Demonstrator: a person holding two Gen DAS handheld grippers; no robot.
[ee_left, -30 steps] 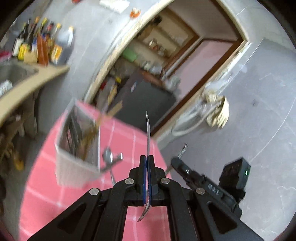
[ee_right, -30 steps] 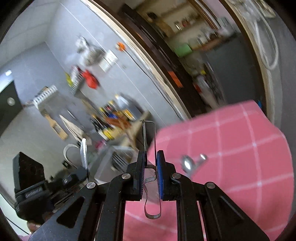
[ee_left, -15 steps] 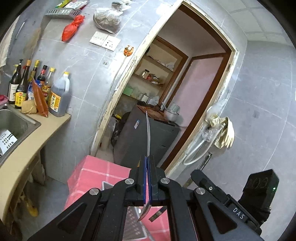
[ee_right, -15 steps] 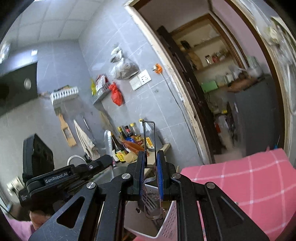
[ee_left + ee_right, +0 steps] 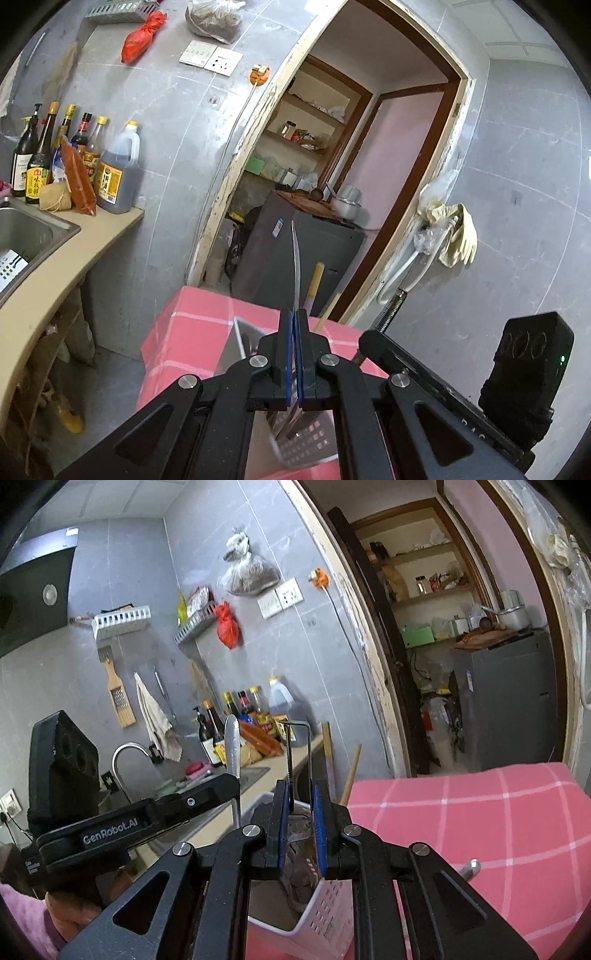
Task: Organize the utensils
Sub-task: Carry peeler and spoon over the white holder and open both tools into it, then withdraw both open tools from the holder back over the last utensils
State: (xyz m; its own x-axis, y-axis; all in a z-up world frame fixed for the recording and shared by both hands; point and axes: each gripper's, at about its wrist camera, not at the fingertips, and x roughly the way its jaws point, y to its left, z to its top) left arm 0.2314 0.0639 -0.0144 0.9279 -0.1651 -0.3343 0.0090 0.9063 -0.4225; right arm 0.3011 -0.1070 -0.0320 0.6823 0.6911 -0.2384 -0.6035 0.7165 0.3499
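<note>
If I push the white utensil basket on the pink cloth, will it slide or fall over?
The white basket is perforated plastic, so probably light; it may slide easily on the pink cloth. Long wooden handles stand well above its rim, so a push high up could tip it.
</note>
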